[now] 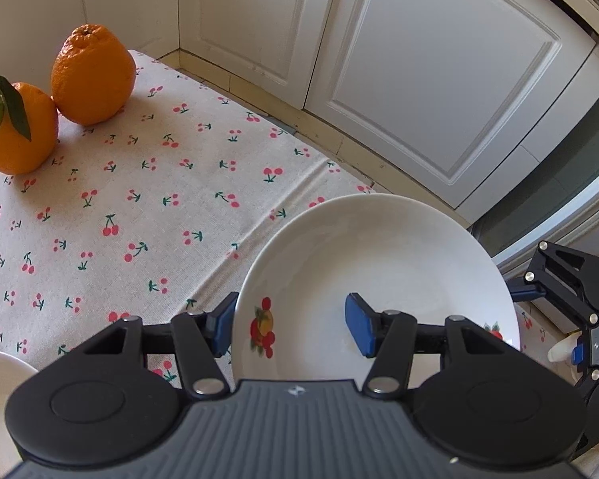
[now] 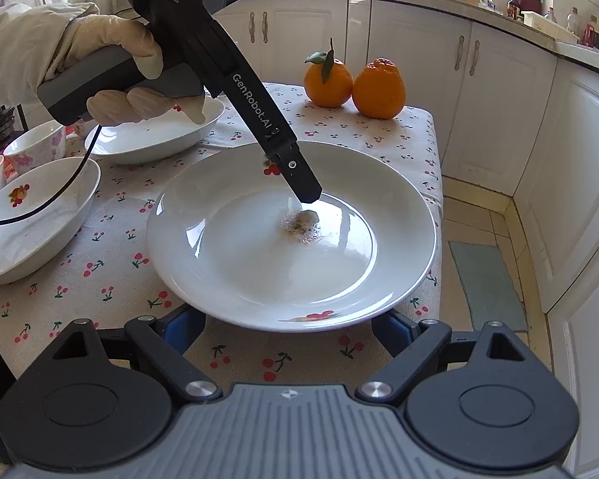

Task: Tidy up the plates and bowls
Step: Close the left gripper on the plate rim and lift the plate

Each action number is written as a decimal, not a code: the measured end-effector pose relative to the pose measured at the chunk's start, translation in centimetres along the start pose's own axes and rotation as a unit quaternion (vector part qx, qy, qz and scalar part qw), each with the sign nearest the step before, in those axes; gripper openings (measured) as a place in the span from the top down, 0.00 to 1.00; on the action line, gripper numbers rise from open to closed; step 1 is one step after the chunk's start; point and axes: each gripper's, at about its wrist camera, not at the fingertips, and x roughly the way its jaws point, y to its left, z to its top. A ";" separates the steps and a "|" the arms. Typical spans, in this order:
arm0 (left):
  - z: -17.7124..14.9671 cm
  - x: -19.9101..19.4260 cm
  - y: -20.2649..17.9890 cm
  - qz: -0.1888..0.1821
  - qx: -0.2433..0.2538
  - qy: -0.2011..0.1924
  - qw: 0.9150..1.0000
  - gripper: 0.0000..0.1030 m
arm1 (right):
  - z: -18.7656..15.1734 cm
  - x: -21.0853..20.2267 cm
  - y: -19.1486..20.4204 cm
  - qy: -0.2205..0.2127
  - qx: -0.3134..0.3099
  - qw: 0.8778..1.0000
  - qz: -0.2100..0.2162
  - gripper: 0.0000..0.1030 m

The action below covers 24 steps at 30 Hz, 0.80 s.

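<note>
Currently: step in hand, collecting the white fruit-print plate [image 2: 227,263], which sits at the desk's [image 2: 112,279] right end on the cherry-print cloth.
- Left tool [image 1: 291,329]: released, jaws astride the plate's rim, neither pad seen pressing.
- Right tool [image 2: 287,331]: released, wide, pads at the near rim.
- Plate holds 1 brown residue smear [image 2: 299,227].
- Fruit-print bowl [image 2: 28,215]: empty.

Next, probably: clench the rim, then stack.

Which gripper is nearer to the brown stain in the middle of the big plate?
Left. The left gripper hangs with its tip just above the stain. The right gripper is at the near rim of the plate, away from it.
</note>
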 end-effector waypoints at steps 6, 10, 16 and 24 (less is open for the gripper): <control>0.2 0.4 0.6 0.000 -0.004 -0.002 1.000 0.47 | 0.3 0.6 -0.4 0.000 0.005 1.000 0.000 0.10; 0.5 0.6 0.9 0.000 -0.005 -0.005 1.000 0.47 | 0.5 0.9 -0.5 0.001 0.004 1.000 -0.003 0.10; 0.7 0.8 1.1 0.000 -0.008 -0.008 1.000 0.47 | 0.7 1.1 -0.6 0.001 0.005 1.000 -0.006 0.10; 0.9 1.0 1.1 0.003 -0.007 -0.016 1.000 0.47 | 0.6 1.0 -0.6 -0.001 0.010 1.000 -0.009 0.10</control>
